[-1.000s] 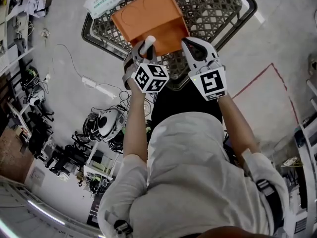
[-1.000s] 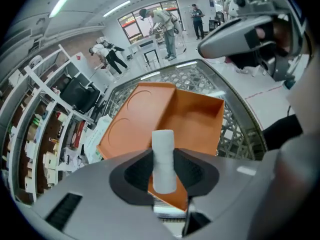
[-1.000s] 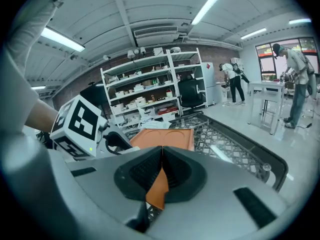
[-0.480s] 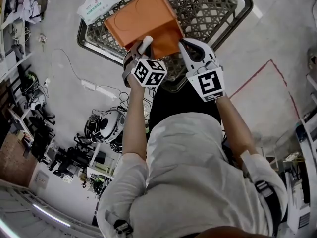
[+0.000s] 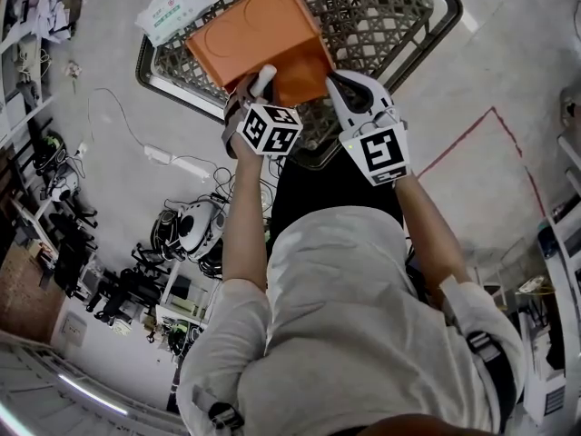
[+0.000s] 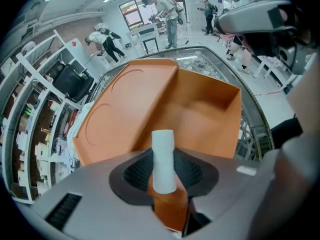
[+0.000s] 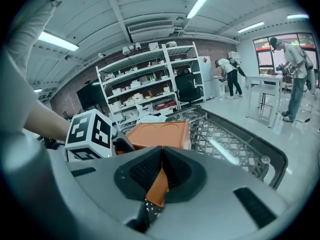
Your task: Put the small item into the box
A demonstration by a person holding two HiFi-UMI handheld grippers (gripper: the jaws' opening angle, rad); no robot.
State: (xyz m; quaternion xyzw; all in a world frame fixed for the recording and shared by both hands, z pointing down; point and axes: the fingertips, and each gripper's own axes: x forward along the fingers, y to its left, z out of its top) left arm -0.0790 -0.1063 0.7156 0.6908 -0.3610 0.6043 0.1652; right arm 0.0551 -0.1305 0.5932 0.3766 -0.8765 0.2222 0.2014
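An orange box [image 5: 263, 39] with its lid [image 6: 125, 109] folded back lies open on a black mesh table [image 5: 381, 16]. My left gripper [image 5: 259, 84] is shut on a small white cylinder [image 5: 264, 78], held upright over the box's near wall. In the left gripper view the cylinder [image 6: 163, 159] stands between the jaws, with the open box [image 6: 205, 109] just beyond. My right gripper [image 5: 338, 84] is shut on the near right edge of the box; an orange wall strip [image 7: 157, 184] is pinched between its jaws.
A green-and-white pack of wipes [image 5: 172, 7] lies on the table's left corner, beside the box. A power strip with cable [image 5: 168, 157] lies on the floor. Shelving [image 7: 145, 89] and people stand further off. Red tape [image 5: 490, 125] marks the floor at right.
Both grippers and the box have drifted a little left and up in the head view. The white cylinder stays in the left jaws over the box's near edge.
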